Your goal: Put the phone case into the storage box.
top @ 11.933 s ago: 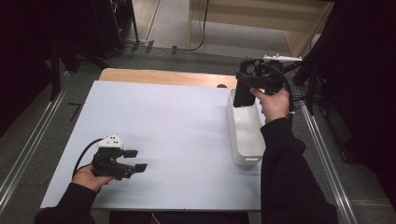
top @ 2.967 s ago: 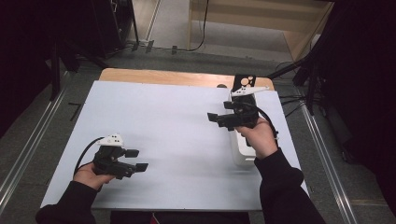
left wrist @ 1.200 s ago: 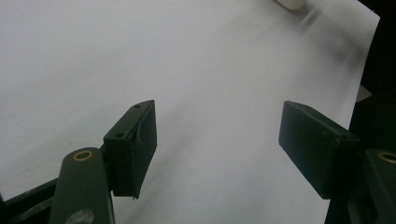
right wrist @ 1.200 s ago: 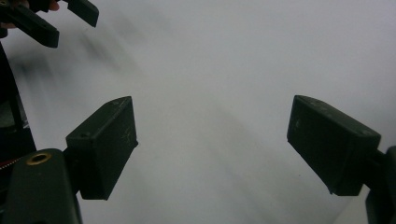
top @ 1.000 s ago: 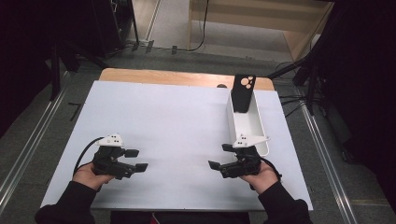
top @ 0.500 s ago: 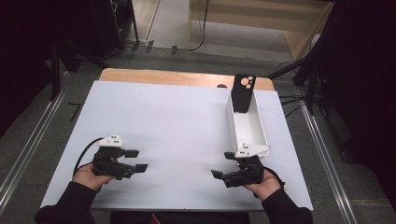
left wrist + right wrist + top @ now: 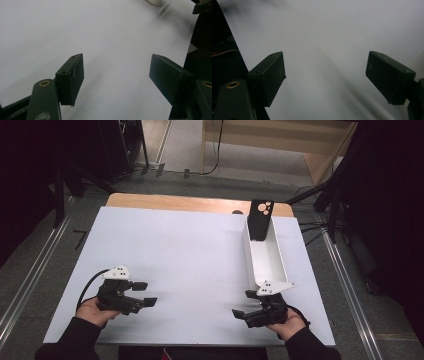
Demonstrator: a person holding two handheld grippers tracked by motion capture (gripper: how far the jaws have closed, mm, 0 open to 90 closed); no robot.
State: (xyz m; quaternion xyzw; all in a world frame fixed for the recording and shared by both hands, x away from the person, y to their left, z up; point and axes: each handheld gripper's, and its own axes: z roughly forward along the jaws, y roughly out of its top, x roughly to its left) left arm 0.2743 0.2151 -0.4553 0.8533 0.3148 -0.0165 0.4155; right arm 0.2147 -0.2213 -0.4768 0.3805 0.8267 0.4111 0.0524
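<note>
Black phone case (image 7: pixel 260 220) upright in white tray (image 7: pixel 278 265)

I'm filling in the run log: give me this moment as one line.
left gripper: open, empty | right gripper: open, empty | phone case: upright in white tray at far end | both grippers low over table

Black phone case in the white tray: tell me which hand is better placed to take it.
Right. The right gripper lies open beside the white tray holding the black phone case; the left gripper sits across the table.
</note>
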